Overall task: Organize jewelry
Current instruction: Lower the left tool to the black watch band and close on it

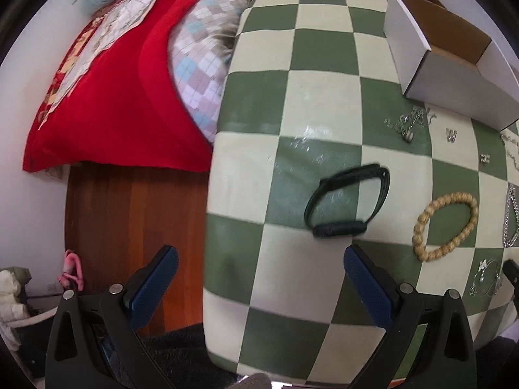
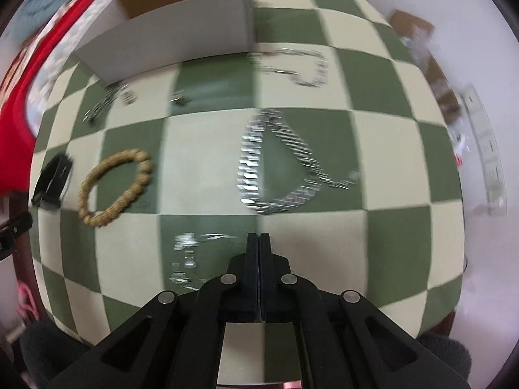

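On the green and cream checkered cushion (image 1: pixel 259 291) (image 2: pixel 389 162) lie a black wristband (image 1: pixel 324 228) (image 2: pixel 52 178), a wooden bead bracelet (image 1: pixel 421 220) (image 2: pixel 97 217), a wide silver chain bracelet (image 2: pixel 249 162) and a thin silver bracelet (image 1: pixel 483 272) (image 2: pixel 186 243). My right gripper (image 2: pixel 258 236) points down, its jaws shut. The thin bracelet's wire runs into its fingertips, and blur hides the contact. Over the cushion's left edge my left gripper (image 1: pixel 261 253) is open and holds nothing, just short of the black wristband.
A white cardboard box (image 1: pixel 454 74) (image 2: pixel 168 39), open on top, stands at the cushion's far side. Small silver pieces (image 1: pixel 407 126) (image 2: pixel 110 100) and another chain (image 2: pixel 311 77) lie near it. Red and patterned bedding (image 1: pixel 113 97) lies to the left, above a wooden panel (image 1: pixel 129 227).
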`<state>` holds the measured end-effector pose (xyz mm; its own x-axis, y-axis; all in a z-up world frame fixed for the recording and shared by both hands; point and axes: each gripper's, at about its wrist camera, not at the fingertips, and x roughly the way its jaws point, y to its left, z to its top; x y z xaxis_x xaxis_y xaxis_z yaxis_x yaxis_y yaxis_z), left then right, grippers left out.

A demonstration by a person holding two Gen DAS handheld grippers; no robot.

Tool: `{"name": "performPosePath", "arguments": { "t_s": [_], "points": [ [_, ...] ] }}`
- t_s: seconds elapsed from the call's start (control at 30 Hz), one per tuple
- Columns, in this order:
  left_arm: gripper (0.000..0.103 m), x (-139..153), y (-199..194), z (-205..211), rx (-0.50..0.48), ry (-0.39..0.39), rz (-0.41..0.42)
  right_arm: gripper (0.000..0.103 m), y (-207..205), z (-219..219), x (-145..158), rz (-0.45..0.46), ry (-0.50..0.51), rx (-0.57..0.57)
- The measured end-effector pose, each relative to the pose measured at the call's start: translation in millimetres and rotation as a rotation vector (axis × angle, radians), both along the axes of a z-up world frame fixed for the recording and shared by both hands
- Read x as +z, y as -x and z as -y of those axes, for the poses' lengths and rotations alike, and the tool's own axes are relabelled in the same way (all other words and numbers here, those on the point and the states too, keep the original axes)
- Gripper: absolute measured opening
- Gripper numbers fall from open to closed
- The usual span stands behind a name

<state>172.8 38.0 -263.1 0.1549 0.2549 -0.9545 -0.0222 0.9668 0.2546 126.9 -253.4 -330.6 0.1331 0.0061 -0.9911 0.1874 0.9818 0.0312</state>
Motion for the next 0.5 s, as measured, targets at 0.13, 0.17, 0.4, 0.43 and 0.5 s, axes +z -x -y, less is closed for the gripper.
{"name": "performPosePath", "arguments": {
  "t_s": [0.13,0.17,0.4,0.43,0.5],
  "points": [
    [0.103,-5.3,-12.3,23.3,-0.147,-0.001,0.001,0.0,8.8,39.3,-4.2,-0.023,-0.121,-0.119],
    [0.103,-7.4,-13.8,29.0,-0.181,-0.002,-0.004,0.0,8.6,48.2,-5.6,-0.039,-0.176,-0.142],
    [0.078,-26.2,-16.9,55.8,-0.345,-0.037,-0.046,0.055,7.0,60.1,-0.2,-0.046,-0.331,-0.133],
    [0.067,-29.1,-16.4,56.7,-0.351,-0.035,-0.055,0.057,3.5,51.0,4.7,-0.049,-0.312,-0.095],
    [0.053,-28.6,-16.1,55.1,-0.351,0.002,-0.039,0.061,-1.0,30.6,9.0,-0.053,-0.27,-0.026]
  ]
}}
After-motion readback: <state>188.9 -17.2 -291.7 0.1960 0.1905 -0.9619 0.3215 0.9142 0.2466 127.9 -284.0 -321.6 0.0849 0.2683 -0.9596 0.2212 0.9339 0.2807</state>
